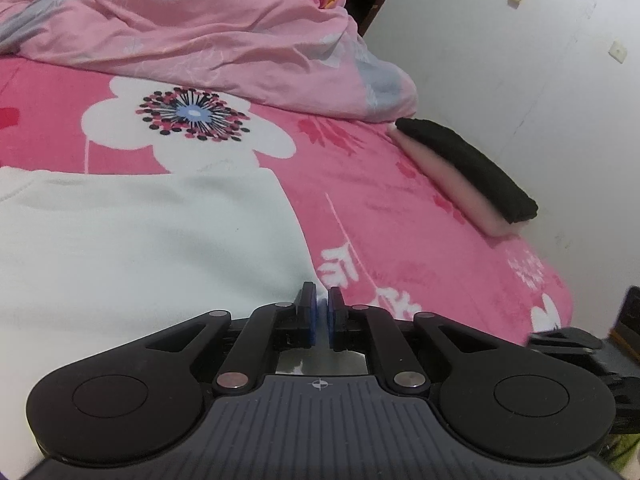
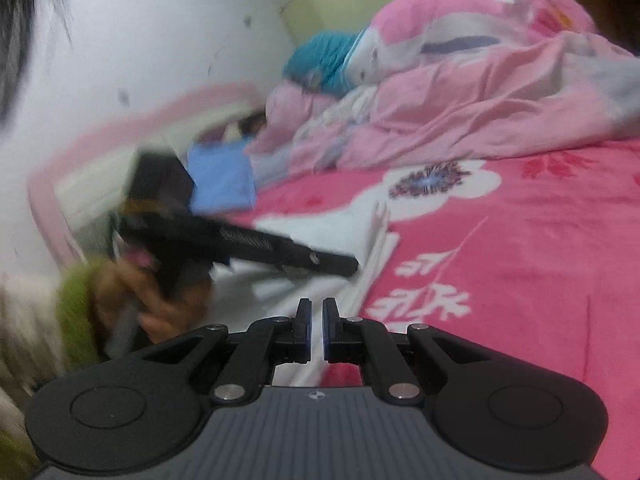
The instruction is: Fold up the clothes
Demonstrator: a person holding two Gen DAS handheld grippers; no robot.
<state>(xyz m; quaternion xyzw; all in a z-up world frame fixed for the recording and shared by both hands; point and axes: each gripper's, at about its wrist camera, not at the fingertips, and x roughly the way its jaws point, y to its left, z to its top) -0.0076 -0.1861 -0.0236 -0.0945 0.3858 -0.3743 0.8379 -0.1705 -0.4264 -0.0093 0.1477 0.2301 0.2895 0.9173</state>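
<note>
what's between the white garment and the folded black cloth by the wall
Only bare pink floral bedsheet, seen in the left wrist view. The white garment and folded black cloth lie apart with nothing between them.

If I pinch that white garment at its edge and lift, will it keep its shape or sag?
The white garment will probably sag: it lies flat in soft folds on the pink bedsheet, like thin knit fabric. It looks light, so one corner should lift easily while the rest drags. On the fuzzy sheet it may cling rather than slide.

Right claw (image 2: 316, 328) closed and empty, white garment (image 2: 320, 232) on pink floral bedsheet (image 2: 520, 260), blurred left claw (image 2: 348, 266) beyond
</note>
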